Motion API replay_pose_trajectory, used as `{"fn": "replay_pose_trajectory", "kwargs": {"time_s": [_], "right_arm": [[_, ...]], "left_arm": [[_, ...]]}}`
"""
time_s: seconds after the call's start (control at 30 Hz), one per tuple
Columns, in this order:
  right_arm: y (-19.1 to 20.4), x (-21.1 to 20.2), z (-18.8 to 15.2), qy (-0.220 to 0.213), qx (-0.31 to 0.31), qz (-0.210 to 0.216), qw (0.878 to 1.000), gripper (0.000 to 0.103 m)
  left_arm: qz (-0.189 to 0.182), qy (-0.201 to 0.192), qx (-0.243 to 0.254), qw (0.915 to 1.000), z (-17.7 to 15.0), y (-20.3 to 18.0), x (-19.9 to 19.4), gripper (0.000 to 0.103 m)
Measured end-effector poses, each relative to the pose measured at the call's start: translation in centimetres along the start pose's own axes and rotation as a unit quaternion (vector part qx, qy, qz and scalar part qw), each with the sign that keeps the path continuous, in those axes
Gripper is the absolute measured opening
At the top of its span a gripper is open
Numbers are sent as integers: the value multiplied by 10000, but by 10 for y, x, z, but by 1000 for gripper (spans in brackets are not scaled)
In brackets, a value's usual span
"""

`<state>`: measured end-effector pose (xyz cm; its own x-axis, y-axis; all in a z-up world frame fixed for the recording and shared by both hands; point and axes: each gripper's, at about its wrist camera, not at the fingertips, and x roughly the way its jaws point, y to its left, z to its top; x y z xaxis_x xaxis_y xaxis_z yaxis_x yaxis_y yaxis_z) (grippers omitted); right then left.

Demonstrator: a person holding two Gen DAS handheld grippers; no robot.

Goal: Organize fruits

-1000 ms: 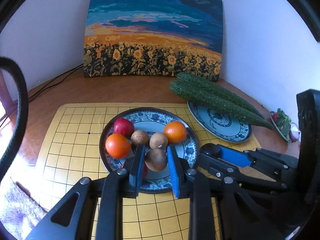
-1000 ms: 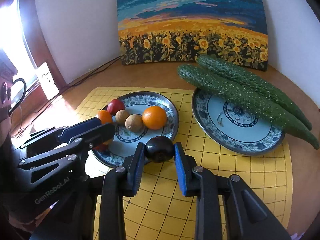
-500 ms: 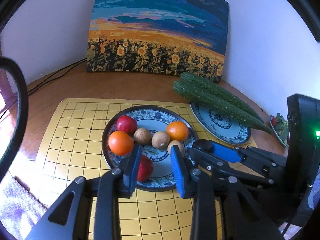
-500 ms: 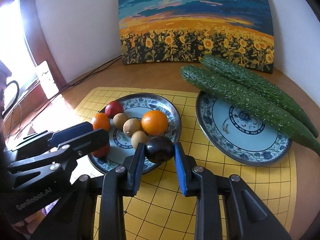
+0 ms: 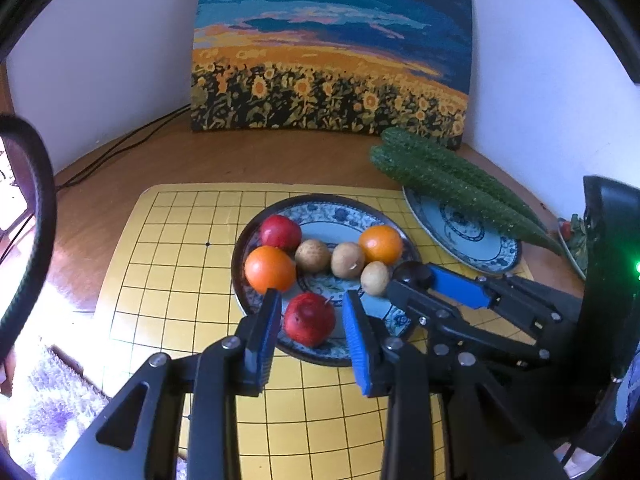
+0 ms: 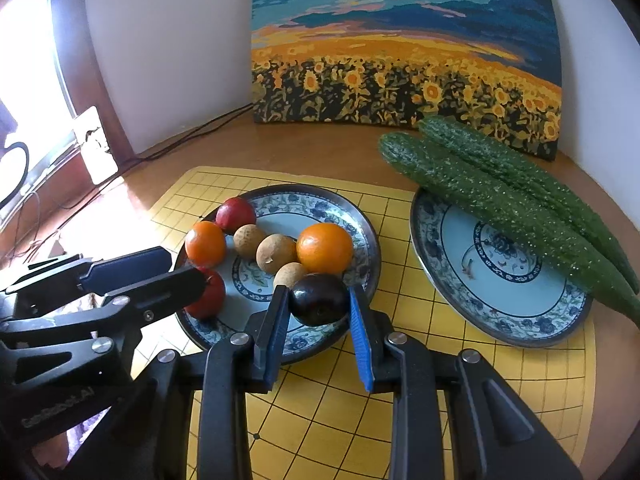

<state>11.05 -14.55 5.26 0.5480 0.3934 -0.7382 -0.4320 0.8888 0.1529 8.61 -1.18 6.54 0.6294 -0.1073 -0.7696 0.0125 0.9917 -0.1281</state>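
- Fruit plate [image 5: 256, 308]: round, glazed, blue floral rim, sits on my yellow grid mat [image 5: 168, 280]
- On it: 2 smooth oranges [image 5: 270, 269], 2 glossy red fruits [image 5: 309, 319], 3 small tan rough-skinned round fruits [image 5: 313, 255]
- 1 dark purple plum [image 6: 319, 299], smooth and shiny, is clamped in my right gripper [image 6: 319, 312] over the plate's near rim, just beside the third tan fruit
- My left gripper [image 5: 310, 320] has just been opening; pads stand apart either side of the near red fruit, gaps visible both sides, not pressing
- Second plate [image 6: 496, 320], same pattern, to the right on the mat; 2 long bumpy green cucumbers [image 6: 500, 196] lie across its far edge, side by side
- 1 sunflower-field painting [image 5: 332, 48] leans on the white wall at the back of the wooden bench [image 5: 240, 160]
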Motion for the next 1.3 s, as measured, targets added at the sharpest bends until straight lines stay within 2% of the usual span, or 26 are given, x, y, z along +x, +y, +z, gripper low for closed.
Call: {"fn": "replay_pose_trajectory", "kwargs": {"time_s": [0.27,0.57,0.93,1.3], "right_arm": [[-2,-8,0,-116,107,50,9999,50],[0,-26,-4,-229,201,66,9995,60],[5,-50,-20,-224,361,-30,9991,65],[9,-58,-37,-155,332,-185,9992,66]], "left_arm": [[41,2,-4,10000,-2,2,-5,34],[94,-22,-49,9999,-7,6,-14,39],[96,-101,-86,9999,-16,6,-32,49],[207,112,-120,9997,-34,4,-30,54]]}}
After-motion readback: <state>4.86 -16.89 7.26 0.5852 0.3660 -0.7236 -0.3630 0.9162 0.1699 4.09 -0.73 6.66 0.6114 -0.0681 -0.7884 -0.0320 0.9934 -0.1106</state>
